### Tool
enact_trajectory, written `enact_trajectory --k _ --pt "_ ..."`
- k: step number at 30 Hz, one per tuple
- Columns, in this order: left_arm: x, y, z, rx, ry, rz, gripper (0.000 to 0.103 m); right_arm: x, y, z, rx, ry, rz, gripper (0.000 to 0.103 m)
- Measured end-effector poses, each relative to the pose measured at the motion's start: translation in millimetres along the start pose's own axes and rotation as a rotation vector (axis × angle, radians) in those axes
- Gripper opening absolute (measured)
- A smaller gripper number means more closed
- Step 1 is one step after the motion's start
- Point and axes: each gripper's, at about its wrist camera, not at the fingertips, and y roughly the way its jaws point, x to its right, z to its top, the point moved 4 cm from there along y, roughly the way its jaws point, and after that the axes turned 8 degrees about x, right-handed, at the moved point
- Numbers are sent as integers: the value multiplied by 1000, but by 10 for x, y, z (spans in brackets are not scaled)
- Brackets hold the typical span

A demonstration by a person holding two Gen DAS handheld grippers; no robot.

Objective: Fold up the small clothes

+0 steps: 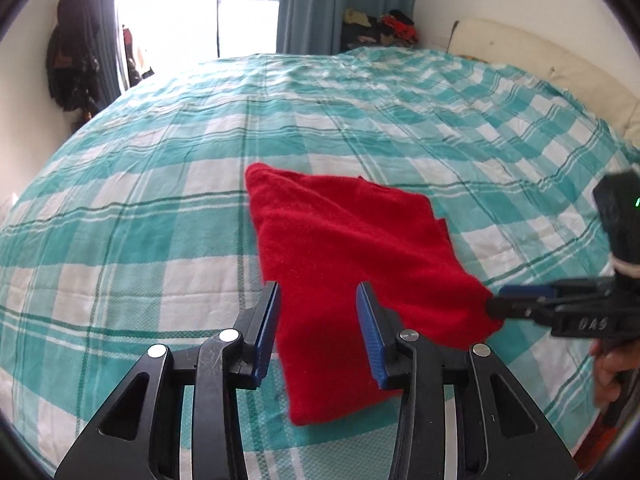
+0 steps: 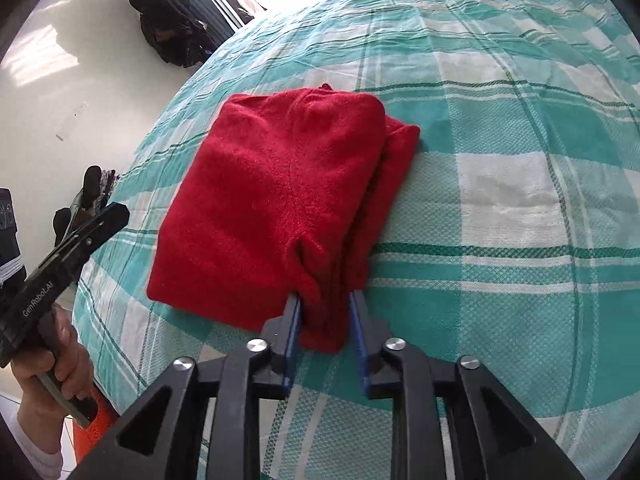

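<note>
The folded red fleece garment [image 2: 276, 208] lies on the teal-and-white checked bedspread [image 2: 500, 184], its long axis running away from the right gripper [image 2: 326, 320], whose narrowed jaws pinch its near corner. The left gripper [image 1: 318, 332] hovers over the opposite edge, jaws partly apart, gripping nothing.

The bed [image 1: 160, 208] is left bare on all sides of the red garment [image 1: 344, 248], so open passage is offered to its left and beyond it. The garment's right corner is taken up by the right tongs [image 1: 494, 306], and its near edge by the left tongs [image 1: 318, 300].
</note>
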Motion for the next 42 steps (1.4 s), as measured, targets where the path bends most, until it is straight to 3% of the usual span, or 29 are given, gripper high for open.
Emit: enact_trajectory --k 1,2,4,7,11,13,15,20,24,27,29,31,33,34,35,36,38,42 --pt "53 164 -114 -59 31 7 21 15 -88 110 28 -4 -15 40" --pt "78 290 -231 -96 48 19 21 16 -171 240 52 -10 -30 40" --pt "107 330 -358 -65 70 44 21 -29 -288 528 89 -29 -39 38" --pt "148 283 -373 -42 72 59 23 -238 -249 911 119 -38 53 37" --pt "203 277 -380 -44 87 75 30 -426 347 1118 58 16 203 37" --pt "234 269 -386 -46 104 85 35 -274 801 1038 -24 37 105 37" --pt "269 255 -387 -54 113 78 40 -76 1093 886 -87 50 20 24" --pt "228 179 -351 -59 88 53 49 -207 633 838 43 -49 43 26" --pt "134 64 -342 -67 -2 32 63 -526 2 588 136 -161 160 31" --pt "50 -44 -429 -91 -60 34 64 -540 -61 266 122 -136 217 33" --pt "-36 -126 -539 -115 -97 42 66 -356 152 41 43 -97 149 33" --pt "-106 -258 -650 -135 -116 58 66 -128 328 -136 -18 -32 103 26" --pt "-180 -455 -743 -126 -123 78 66 -68 196 -192 29 0 97 25" --pt "-215 -566 -788 -116 -132 84 69 -109 81 -202 61 -12 88 26" --pt "-246 -667 -838 -106 -143 92 74 -164 -56 -217 99 -34 79 36" --pt "-273 -758 -893 -97 -156 100 77 -218 -207 -250 142 -57 64 54" --pt "-313 -887 -1029 -85 -182 114 85 -286 -497 -371 228 -80 28 75" --pt "-316 -928 -1400 -145 -223 124 85 -281 -808 -817 284 -71 -41 77"
